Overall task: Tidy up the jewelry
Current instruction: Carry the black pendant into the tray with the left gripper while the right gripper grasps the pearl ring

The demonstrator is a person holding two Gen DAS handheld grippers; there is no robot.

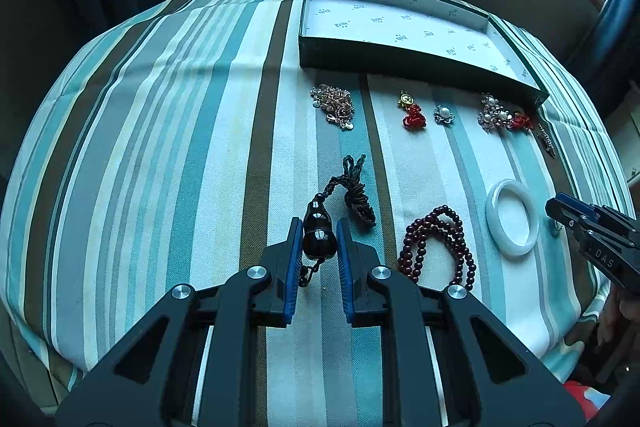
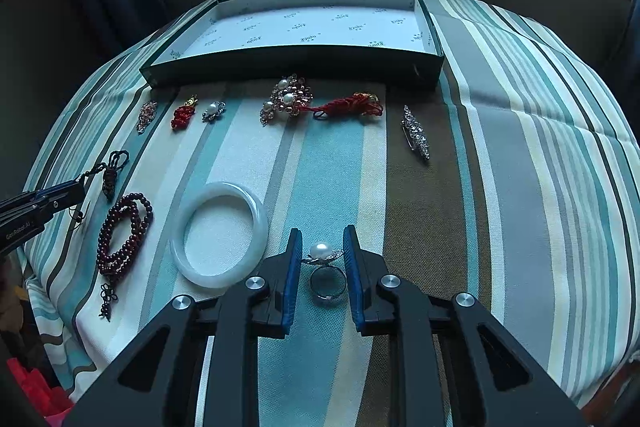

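Striped tablecloth on the table [image 1: 160, 147]; nothing in the open green box [image 1: 400, 27] at its far edge, ahead of both grippers. All jewelry lies loose between box and grippers.

White jade bangle [image 2: 218, 235] sits just left of the right gripper; the dark red bead strand [image 1: 438, 247] is just right of the left gripper.

Left gripper [image 1: 319, 239]: the black gourd pendant [image 1: 318, 235] is between the pads, which look touching or nearly so, so I can't tell if it's clamped. Its knotted cord [image 1: 356, 195] trails ahead.

Right gripper [image 2: 322, 255]: spread, straddling the pearl ring [image 2: 322, 259], clear gaps either side, nothing gripped.

To do it well: close on the gourd's wide belly, lift high so the cord clears the beads. Pinch the ring at its setting, not the band, or it'll likely roll.
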